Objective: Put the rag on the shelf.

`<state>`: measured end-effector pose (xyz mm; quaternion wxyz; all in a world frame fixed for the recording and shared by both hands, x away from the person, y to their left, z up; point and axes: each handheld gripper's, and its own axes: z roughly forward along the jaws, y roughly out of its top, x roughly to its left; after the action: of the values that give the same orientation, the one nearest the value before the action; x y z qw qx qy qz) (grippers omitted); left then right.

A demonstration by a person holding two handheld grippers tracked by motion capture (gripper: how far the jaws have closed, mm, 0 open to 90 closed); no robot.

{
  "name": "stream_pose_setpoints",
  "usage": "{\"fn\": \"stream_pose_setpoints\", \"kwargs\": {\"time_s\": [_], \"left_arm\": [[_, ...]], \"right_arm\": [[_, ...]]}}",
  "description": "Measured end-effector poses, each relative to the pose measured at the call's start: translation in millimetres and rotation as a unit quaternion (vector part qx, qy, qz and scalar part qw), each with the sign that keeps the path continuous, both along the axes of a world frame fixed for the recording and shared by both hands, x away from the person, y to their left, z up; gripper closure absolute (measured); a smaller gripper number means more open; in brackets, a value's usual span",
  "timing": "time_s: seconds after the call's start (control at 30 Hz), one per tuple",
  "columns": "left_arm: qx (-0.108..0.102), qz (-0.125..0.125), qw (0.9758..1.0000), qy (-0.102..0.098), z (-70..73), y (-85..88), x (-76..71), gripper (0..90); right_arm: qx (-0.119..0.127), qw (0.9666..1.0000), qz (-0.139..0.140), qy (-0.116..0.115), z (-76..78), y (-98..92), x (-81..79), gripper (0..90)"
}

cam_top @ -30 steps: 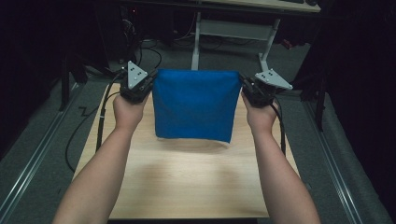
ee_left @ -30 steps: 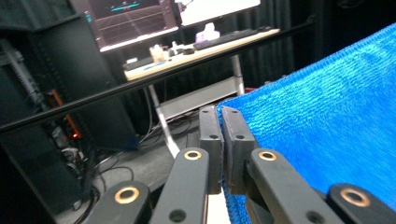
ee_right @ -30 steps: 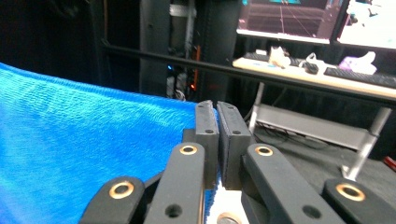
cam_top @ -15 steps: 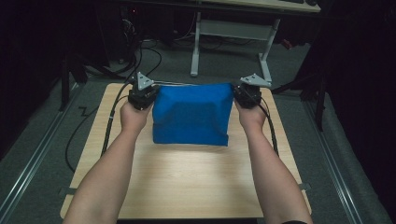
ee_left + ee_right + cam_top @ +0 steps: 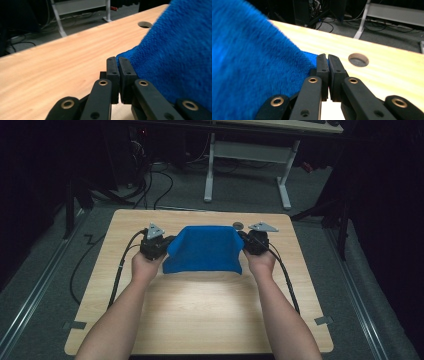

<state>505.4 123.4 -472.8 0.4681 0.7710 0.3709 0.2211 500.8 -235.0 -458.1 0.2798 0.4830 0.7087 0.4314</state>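
Cloth, blue and plush, hangs stretched between the left hand-held gripper and the right hand-held gripper, each clenched on a top corner, its lower edge resting on the tabletop. Uneven pulling could probably slip a thinly pinched corner free.

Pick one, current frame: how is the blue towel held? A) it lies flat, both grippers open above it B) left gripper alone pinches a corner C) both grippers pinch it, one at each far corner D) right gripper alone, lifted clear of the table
C: the left gripper and right gripper each have their jaws shut on a corner of the blue towel, which spans between them over the wooden table.
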Motion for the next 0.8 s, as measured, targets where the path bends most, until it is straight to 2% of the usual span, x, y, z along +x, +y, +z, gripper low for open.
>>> {"fn": "stream_pose_setpoints", "kwargs": {"time_s": [0.13,0.4,0.8], "left_arm": [[-0.011,-0.004,0.9999,0.007,-6.7,-1.1,-3.5,87.8],[-0.024,-0.003,0.9994,0.027,-15.9,-2.9,-0.9,86.6],[-0.041,-0.002,0.998,0.048,-25.4,-4.0,3.3,82.7]], "right_arm": [[-0.001,1.0,0.0,0.004,-8.0,0.4,-5.1,88.8],[-0.003,0.9999,-0.002,0.015,-22.0,-7.1,-15.6,88.7],[-0.005,0.9999,-0.005,0.009,-28.9,-12.4,-29.7,88.4]]}}
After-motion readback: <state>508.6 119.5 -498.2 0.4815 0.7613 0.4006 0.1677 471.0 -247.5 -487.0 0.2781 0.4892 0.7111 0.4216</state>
